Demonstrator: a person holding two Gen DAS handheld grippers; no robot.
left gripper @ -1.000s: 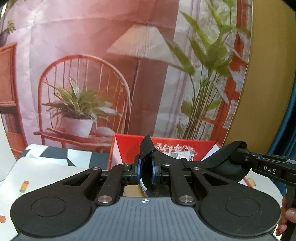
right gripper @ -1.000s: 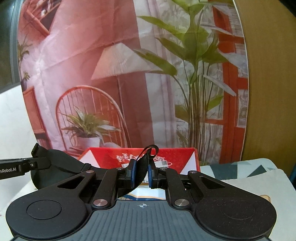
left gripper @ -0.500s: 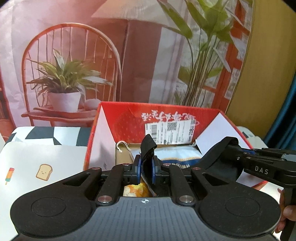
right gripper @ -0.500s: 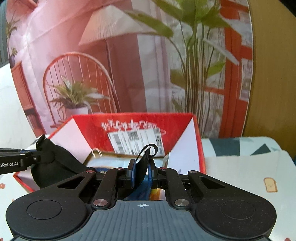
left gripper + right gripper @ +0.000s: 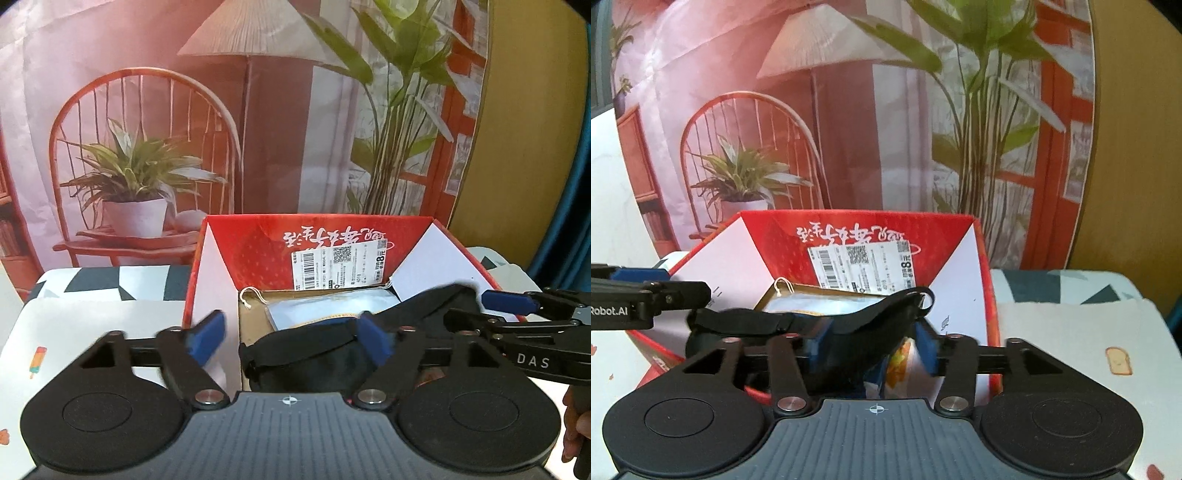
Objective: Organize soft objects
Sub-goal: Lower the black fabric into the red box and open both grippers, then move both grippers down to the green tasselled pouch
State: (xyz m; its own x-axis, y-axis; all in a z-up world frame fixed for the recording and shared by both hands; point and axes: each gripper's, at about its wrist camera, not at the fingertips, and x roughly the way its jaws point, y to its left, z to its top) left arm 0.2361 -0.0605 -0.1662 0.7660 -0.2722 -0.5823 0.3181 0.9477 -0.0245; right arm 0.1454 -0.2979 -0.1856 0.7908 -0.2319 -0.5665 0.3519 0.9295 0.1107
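The left gripper (image 5: pixel 291 338) stands released, its blue pads (image 5: pixel 207 336) spread wide; the black mask (image 5: pixel 314 354) lies between and just ahead of them, its cloth at the right-hand pad, over the red box (image 5: pixel 258 236); whether it touches that pad I cannot tell. The right gripper (image 5: pixel 873 341) is likewise parted, pads (image 5: pixel 927 347) apart; the mask (image 5: pixel 857 332) sags between its jaws, its strap running left toward the other gripper; a pale packet (image 5: pixel 325 306) lies in the box beyond the jaws.
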